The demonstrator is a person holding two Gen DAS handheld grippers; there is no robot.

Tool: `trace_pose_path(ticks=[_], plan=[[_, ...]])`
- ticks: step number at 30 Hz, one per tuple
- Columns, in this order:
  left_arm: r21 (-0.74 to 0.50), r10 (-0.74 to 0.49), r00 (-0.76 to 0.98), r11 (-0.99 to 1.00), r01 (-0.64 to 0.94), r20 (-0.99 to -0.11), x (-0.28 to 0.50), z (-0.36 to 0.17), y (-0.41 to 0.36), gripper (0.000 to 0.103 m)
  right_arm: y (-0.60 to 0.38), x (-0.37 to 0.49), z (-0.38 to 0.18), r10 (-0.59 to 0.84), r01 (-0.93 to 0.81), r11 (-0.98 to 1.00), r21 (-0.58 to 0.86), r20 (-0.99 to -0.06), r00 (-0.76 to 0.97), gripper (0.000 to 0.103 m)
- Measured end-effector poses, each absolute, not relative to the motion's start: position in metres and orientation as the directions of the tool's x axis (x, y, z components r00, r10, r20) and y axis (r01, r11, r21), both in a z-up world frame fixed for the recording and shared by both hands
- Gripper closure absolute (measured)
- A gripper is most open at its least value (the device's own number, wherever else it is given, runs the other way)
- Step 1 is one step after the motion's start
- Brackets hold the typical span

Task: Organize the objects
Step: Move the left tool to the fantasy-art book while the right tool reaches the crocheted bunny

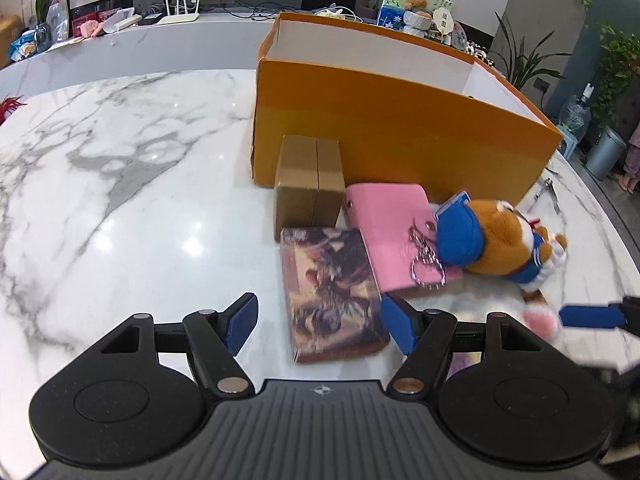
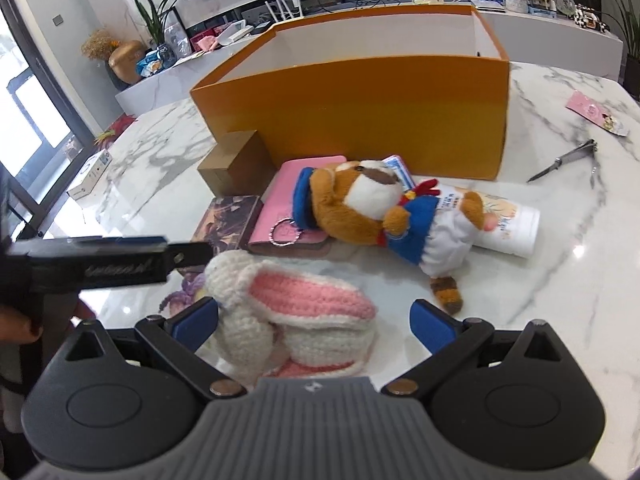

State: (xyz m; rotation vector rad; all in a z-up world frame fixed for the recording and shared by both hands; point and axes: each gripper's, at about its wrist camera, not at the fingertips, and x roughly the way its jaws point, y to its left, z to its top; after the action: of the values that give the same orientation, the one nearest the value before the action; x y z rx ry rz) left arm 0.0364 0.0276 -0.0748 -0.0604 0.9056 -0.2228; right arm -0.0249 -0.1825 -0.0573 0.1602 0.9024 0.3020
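Right tool [image 2: 314, 318] spread wide round bunny [image 2: 296, 320] on tabletop [image 2: 560, 272], not gripping yet. Left tool [image 1: 318, 322] released, straddling book [image 1: 332, 292]. Centre pads on bunny body, squeeze gently, then lift into box [image 2: 360, 120].

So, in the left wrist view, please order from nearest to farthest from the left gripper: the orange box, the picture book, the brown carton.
From the left gripper:
1. Picture book, between its fingers.
2. Brown carton, straight ahead.
3. Orange box, behind the carton, right.
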Motion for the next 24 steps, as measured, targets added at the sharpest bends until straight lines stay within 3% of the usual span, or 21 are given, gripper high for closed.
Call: trace_pose_path(ticks=[9, 24], plan=[[-0.156, -0.219, 0.556, 0.975, 0.159, -0.801, 0.052, -0.087, 0.014, 0.023, -0.186, -0.023, -0.059, 0.333, -0.209, 0.943, 0.260, -0.743, 0.580, 0.001], [-0.097, -0.149, 0.540, 0.988, 0.124, -0.828, 0.053, -0.093, 0.023, 0.019, -0.156, -0.024, -0.062, 0.336, -0.369, 0.923, 0.111, -0.701, 0.629, 0.001]])
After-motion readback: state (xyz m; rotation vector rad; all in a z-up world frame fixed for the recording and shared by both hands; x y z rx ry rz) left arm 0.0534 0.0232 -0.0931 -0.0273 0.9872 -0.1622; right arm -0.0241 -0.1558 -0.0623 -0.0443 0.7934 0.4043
